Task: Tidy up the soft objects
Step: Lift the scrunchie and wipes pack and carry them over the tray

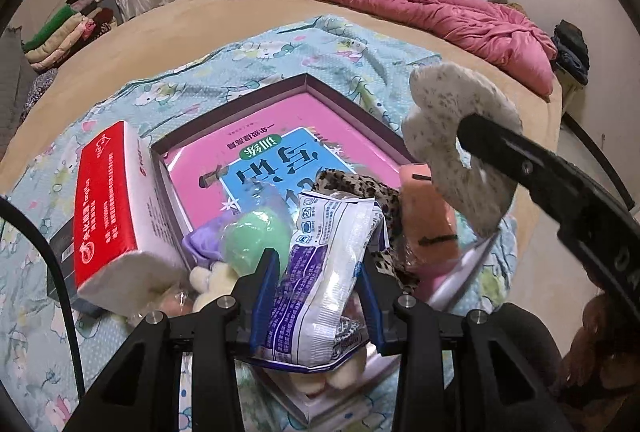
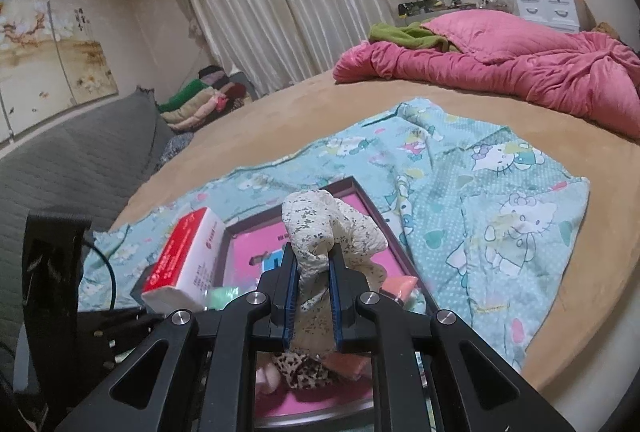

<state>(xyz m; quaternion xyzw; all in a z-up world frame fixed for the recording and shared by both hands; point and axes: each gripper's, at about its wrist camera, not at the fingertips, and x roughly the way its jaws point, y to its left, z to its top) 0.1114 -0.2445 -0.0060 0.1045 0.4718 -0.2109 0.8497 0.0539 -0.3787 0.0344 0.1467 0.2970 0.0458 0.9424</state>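
My left gripper (image 1: 318,268) is shut on a white and purple plastic packet (image 1: 320,272), held over the near end of a shallow dark-rimmed box (image 1: 344,98) with a pink book in it. My right gripper (image 2: 313,264) is shut on a cream speckled scrunchie (image 2: 328,228), held above the box (image 2: 394,232). The scrunchie also shows in the left wrist view (image 1: 452,136) at the right. In the box lie a green ball (image 1: 252,236), a leopard-print cloth (image 1: 360,188), an orange soft block (image 1: 428,216) and small cream pieces (image 1: 212,280).
A red and white tissue pack (image 1: 116,200) leans on the box's left side. The box sits on a blue Hello Kitty cloth (image 2: 500,200) spread on a tan bed. A pink quilt (image 2: 520,68) lies at the far end. Folded clothes (image 2: 196,100) are stacked left.
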